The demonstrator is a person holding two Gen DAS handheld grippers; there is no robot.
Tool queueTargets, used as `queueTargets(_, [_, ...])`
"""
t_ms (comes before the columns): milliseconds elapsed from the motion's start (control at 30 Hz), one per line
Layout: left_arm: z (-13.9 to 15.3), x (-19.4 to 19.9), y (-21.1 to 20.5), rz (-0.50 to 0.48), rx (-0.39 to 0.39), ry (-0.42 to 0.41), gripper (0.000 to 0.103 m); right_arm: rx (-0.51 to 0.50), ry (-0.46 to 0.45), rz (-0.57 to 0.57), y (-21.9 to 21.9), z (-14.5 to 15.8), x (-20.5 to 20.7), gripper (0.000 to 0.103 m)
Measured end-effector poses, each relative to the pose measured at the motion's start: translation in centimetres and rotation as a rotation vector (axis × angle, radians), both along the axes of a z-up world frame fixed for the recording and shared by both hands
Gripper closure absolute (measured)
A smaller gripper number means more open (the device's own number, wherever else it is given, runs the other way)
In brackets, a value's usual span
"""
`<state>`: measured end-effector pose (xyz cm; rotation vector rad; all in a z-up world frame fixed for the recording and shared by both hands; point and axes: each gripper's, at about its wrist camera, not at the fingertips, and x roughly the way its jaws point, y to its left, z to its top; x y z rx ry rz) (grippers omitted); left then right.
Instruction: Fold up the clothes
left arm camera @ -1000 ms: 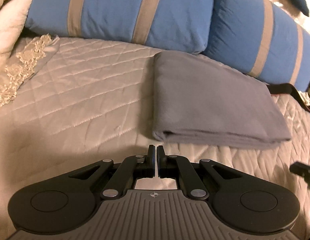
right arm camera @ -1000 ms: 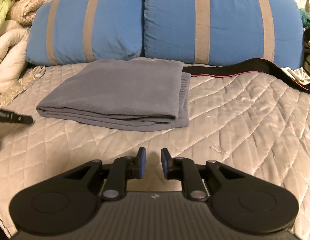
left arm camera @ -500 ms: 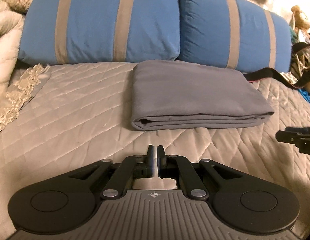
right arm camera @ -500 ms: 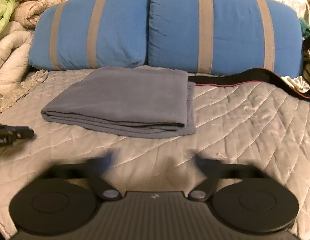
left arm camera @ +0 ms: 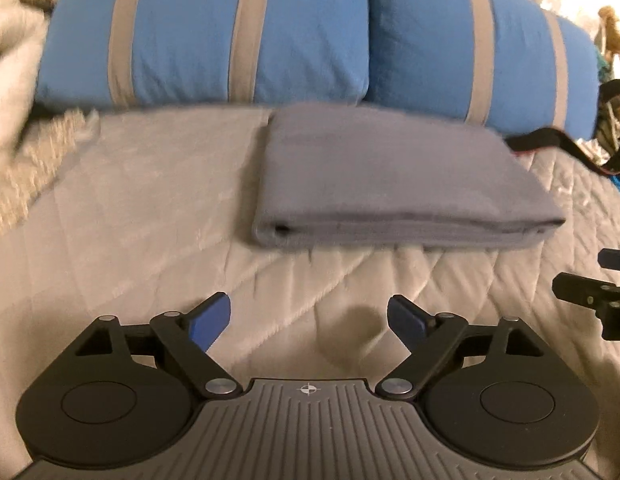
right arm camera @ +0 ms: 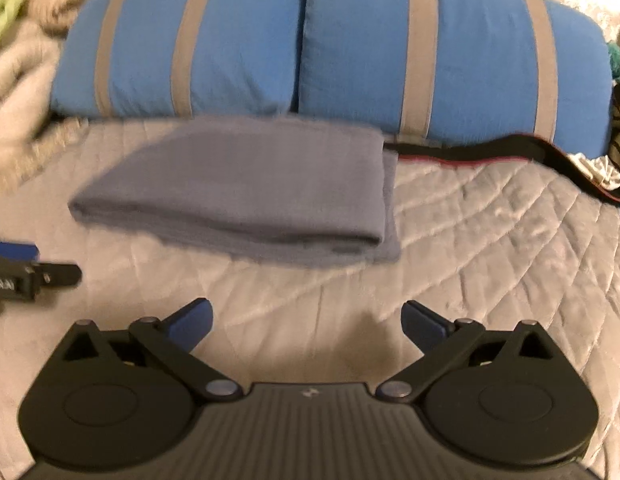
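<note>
Folded grey garment [left arm camera: 390,184] lies on the bed [left arm camera: 130,208] ahead of both grippers, against the blue pillows [left arm camera: 206,32], long axis crosswise; left gripper [left arm camera: 309,317] faces its near fold, right gripper [right arm camera: 306,322] its right end; neither touches it; both jaws have just been opening, now spread, nothing between; garment flat, layered, right edges slightly offset.

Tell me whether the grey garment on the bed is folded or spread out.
Folded. The grey garment lies as a compact rectangle on the quilt, stacked layers showing along its near edge; neither gripper touches it.
</note>
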<state>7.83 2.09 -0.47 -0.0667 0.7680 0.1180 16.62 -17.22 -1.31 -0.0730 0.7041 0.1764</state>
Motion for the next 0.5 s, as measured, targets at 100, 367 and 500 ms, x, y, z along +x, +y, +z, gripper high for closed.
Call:
queueTargets(100, [-0.6, -0.1, -0.6, -0.03, 0.05, -0.02, 0.001, -0.023, 0.002, -0.023, 0.5, -1.1, 0.0, 0.0])
queueTargets(367, [-0.9, -0.4, -1.4, -0.01, 0.094, -0.031, 0.001, -0.022, 0.0, -0.029, 0.5, -1.2, -0.1, 0.0])
queueTargets(500, [-0.9, -0.4, -1.6, -0.005, 0.1, -0.04, 0.001, -0.023, -0.003, -0.03, 0.6, -1.1, -0.1, 0.0])
